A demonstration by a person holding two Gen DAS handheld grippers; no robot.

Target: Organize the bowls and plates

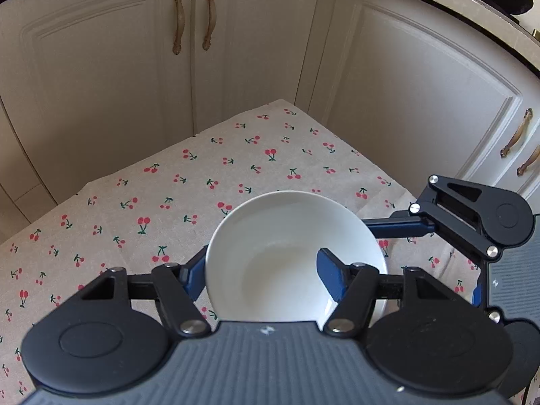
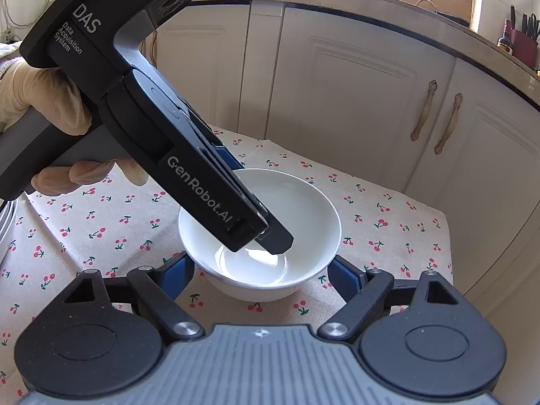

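- The left gripper (image 1: 261, 270) is clamping its fingers on the near wall of the white bowl (image 1: 287, 236): one blue finger (image 1: 332, 275) is sitting inside the bowl, the other (image 1: 195, 270) is pressing on the outside.
- In the right wrist view the left gripper (image 2: 270, 239) is reaching steeply down into the bowl (image 2: 303, 209), with a gloved hand (image 2: 40, 101) wrapping its handle.
- The right gripper (image 2: 261, 275) is holding its fingers apart, one blue pad (image 2: 177, 271) on each side of the bowl; the pads are sitting just beside the wall, and contact cannot be told.
- From the left wrist view, the right gripper (image 1: 401, 227) is lying just beside the bowl's right rim.
- The bowl is standing upright on the counter, on a cherry-print cloth (image 1: 168, 185).
- A pale rim (image 2: 6, 233) is showing at the left edge of the right wrist view.
- Cream cabinets (image 1: 253, 50) with curved handles are standing behind the counter.
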